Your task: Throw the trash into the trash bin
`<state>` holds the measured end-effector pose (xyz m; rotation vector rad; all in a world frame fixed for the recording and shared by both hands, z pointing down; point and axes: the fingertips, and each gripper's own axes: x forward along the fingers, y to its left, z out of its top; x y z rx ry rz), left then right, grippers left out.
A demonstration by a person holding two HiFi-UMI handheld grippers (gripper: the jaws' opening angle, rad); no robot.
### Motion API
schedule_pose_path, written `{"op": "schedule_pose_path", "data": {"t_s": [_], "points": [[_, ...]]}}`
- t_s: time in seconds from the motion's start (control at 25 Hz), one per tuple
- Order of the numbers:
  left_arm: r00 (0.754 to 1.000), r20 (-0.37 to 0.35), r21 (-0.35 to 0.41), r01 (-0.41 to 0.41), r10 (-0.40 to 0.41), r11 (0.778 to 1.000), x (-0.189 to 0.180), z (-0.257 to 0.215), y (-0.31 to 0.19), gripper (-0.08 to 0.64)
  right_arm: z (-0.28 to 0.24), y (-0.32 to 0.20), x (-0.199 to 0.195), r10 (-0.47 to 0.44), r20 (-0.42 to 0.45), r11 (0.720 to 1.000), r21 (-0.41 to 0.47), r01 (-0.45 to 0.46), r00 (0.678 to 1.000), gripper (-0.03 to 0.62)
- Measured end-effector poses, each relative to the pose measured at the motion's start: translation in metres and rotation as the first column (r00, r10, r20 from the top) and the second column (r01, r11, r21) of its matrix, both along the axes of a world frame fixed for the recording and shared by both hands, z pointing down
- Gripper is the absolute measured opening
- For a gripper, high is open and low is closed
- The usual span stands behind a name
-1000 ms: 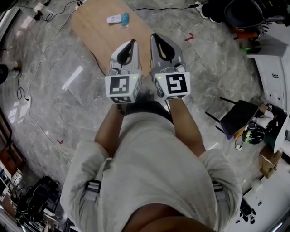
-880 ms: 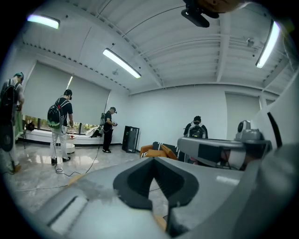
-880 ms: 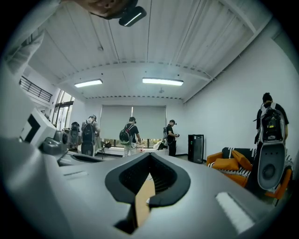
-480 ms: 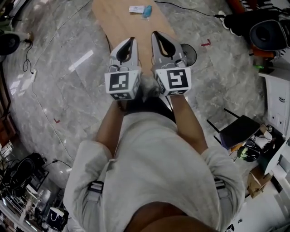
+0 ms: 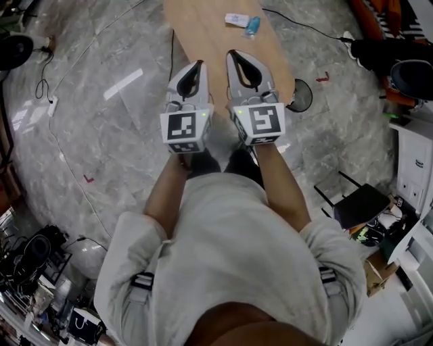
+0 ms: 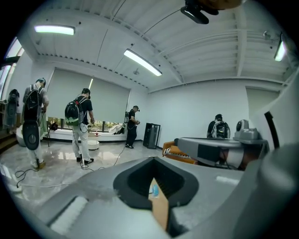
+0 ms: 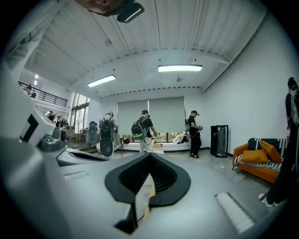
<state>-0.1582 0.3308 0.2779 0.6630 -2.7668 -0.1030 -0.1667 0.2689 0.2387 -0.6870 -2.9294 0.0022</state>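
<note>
You have brought the left gripper (image 5: 198, 64) and right gripper (image 5: 232, 54) up over the table (image 5: 203, 34) edge, both with jaws pressed together and empty. Trash (image 5: 238, 20) lies at its far end. The dark bin (image 5: 301, 96) stands beside the table, contents unseen.

place: big open lab hall, not a home
floor (image 5: 101, 135): marble, cables (image 5: 42, 86) everywhere
people (image 6: 80, 126): 2 wearing backpacks
ceiling: strip lights (image 7: 180, 68)

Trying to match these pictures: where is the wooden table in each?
Head view: wooden table at top centre.
Left gripper view: a tan sliver low centre, seen through the jaw opening.
Right gripper view: the same sliver, low centre.
Shared landmark: blue trash on it, in head and left gripper views.
</note>
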Motion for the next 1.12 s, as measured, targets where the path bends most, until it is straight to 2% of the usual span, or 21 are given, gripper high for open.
{"op": "schedule_pose_path", "data": {"t_s": [0.24,0.36,0.52,0.84,1.12], "points": [[0.988,-0.051,-0.011,-0.147,0.146,0.989,-0.049,0.022,0.064,0.018,0.033,0.071,-0.04,0.081,-0.09,0.996,-0.022,-0.084,0.993,0.008],[0.976,-0.072,-0.011,-0.205,0.203,0.979,-0.072,0.034,0.082,0.018,0.044,0.084,-0.058,0.134,-0.113,0.991,-0.003,-0.135,0.985,0.008],[0.966,-0.098,-0.007,-0.239,0.237,0.971,-0.094,0.049,0.091,0.018,0.053,0.09,-0.078,0.174,-0.13,0.984,0.003,-0.175,0.976,0.008],[0.913,-0.141,-0.058,-0.393,0.382,0.918,-0.13,0.074,0.028,0.018,0.076,0.025,-0.12,0.302,-0.151,0.951,-0.014,-0.307,0.941,0.008],[0.874,-0.228,-0.128,-0.464,0.429,0.877,-0.194,0.114,-0.001,0.018,0.129,-0.015,-0.19,0.34,-0.238,0.935,-0.023,-0.355,0.91,0.008]]}}
